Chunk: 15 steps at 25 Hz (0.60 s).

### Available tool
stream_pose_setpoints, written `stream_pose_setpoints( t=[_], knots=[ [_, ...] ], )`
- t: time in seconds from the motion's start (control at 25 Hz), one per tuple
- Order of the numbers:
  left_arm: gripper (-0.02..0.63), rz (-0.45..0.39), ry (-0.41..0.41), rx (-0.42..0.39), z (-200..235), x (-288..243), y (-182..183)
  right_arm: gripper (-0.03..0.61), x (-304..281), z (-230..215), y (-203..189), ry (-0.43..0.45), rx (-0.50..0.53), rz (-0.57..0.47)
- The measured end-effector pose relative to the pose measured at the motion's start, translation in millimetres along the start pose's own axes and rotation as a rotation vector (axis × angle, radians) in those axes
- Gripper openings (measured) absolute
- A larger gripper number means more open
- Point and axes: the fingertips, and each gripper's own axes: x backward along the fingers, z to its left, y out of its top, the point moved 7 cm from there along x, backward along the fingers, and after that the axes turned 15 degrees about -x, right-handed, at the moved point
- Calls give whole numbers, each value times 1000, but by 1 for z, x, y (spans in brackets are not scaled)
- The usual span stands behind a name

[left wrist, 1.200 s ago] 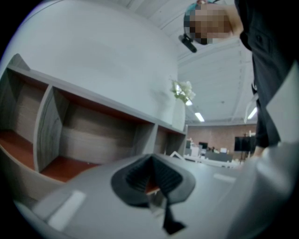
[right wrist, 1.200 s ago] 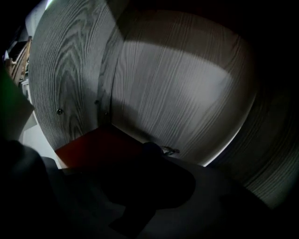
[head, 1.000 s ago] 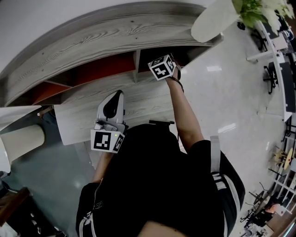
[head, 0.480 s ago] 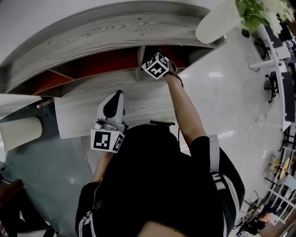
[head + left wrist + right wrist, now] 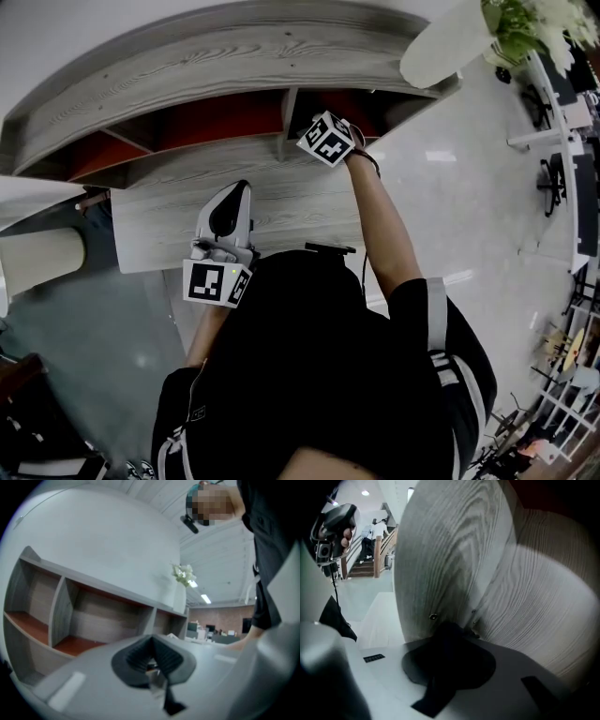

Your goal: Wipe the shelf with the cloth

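The grey wood-grain shelf (image 5: 216, 66) has red-floored compartments and a wide lower ledge (image 5: 178, 220). My right gripper (image 5: 328, 139) reaches into a compartment beside an upright divider (image 5: 286, 117); its marker cube hides the jaws in the head view. In the right gripper view, my right gripper (image 5: 451, 632) is shut on a dark cloth (image 5: 449, 629) that presses into the corner where the divider (image 5: 440, 564) meets the back panel. My left gripper (image 5: 236, 192) hangs over the ledge close to my body. My left gripper (image 5: 152, 665) is shut with nothing in it.
A white vase (image 5: 441, 47) with a green plant (image 5: 525, 23) stands on the shelf's right end. Glossy floor (image 5: 469, 206) spreads to the right, with desks and chairs beyond. A cream cylinder (image 5: 37, 262) lies at the left. People stand on distant stairs (image 5: 370, 531).
My right gripper slid left toward the divider, then came back a little to the right and down. The left gripper has stayed where it was.
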Motion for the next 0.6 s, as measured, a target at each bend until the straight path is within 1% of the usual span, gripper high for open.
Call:
stream_pose_setpoints(
  t=[0.44,0.6],
  knots=[
    [5,-18,-24,1,-6,-7,3,48,23,33,-16,24,-3,2],
    [5,-20,-27,2,-7,-7,3,48,30,43,-21,25,-43,-12]
  ],
)
